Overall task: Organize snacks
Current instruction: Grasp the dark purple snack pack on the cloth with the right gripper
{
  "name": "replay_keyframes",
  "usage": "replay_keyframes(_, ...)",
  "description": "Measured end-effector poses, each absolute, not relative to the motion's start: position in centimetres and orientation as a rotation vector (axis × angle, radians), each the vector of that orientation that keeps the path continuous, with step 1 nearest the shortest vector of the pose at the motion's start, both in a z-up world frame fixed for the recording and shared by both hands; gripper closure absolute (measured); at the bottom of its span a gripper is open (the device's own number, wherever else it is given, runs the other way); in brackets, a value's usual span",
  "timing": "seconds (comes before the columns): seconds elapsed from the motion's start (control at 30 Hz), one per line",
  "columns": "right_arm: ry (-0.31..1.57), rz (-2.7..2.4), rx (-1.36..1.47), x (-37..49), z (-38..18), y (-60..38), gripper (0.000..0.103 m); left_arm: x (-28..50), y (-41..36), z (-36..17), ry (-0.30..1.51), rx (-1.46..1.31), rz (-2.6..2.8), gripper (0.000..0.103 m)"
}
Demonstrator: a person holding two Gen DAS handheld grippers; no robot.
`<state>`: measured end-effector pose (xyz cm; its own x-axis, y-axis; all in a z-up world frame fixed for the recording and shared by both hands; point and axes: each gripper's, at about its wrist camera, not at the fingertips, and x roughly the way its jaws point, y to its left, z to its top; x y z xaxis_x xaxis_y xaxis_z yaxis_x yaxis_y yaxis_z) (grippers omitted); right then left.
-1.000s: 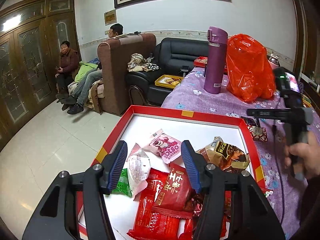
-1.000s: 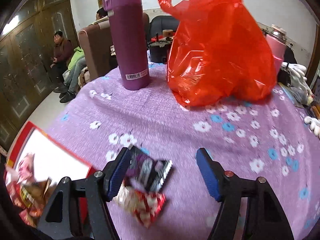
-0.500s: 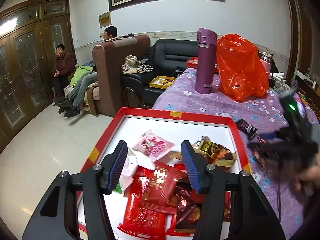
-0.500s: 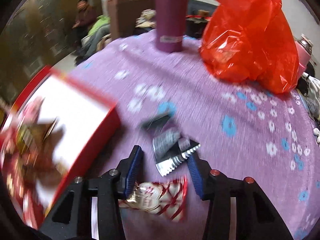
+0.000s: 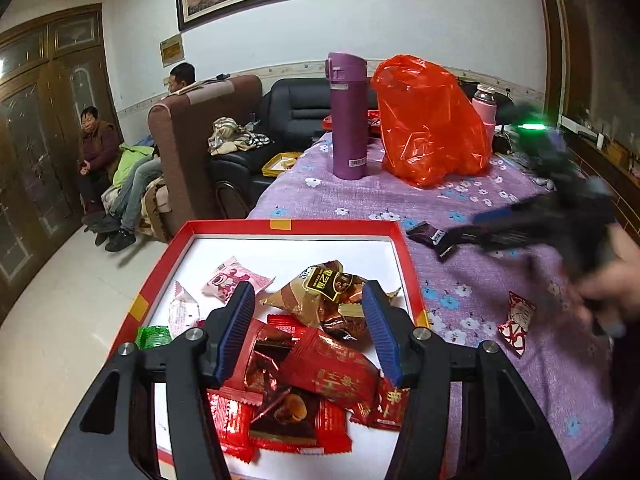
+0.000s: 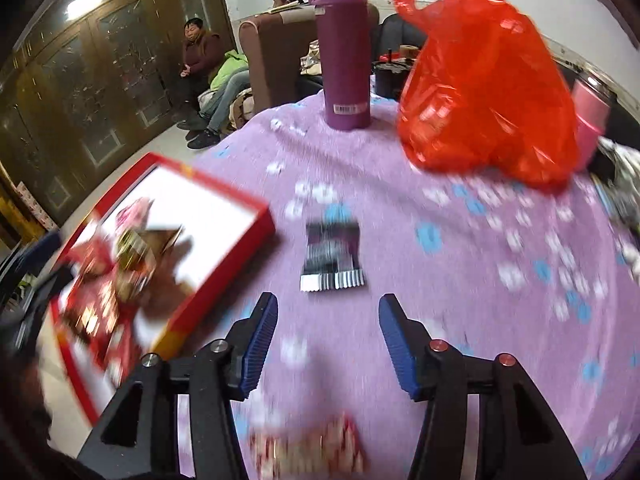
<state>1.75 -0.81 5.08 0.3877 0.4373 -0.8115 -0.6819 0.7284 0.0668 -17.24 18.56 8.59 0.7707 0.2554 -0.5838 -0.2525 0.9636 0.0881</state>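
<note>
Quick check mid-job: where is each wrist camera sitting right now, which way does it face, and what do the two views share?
Left wrist: above the red tray, looking down across its snacks toward the sofas; left gripper open and empty, right gripper and a hand at the right edge.
Right wrist: over the purple cloth, angled down at the dark wrapper; its jaws are opening, nothing between them.
Shared: tray, dark wrapper, purple flask, red bag.

We carry two matching grippers, left gripper [image 5: 308,328] and right gripper [image 6: 326,344]: black frames, ribbed blue pads [image 5: 236,330], silver screws, one red-capped pair.
</note>
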Motion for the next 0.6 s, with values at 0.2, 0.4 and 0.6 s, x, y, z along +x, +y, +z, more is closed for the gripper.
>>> replay_keyframes(0.2,1.021,0.678,-0.324,6.0,1.4,3.3,0.049,-17.8,18.2,8.7,0.652,0.04,0.29,0.048)
replay_keyframes(0.4,0.978,0.638,-0.365,4.8,1.2,1.9,0.074,-16.9,17.1,8.6,0.668,0.064,0.262,0.048)
replay_keyframes(0.6,1.001,0.555,-0.301,4.4,1.1,-5.5,0.076,-15.3,13.2,8.2,0.716,0.123,0.096,0.048)
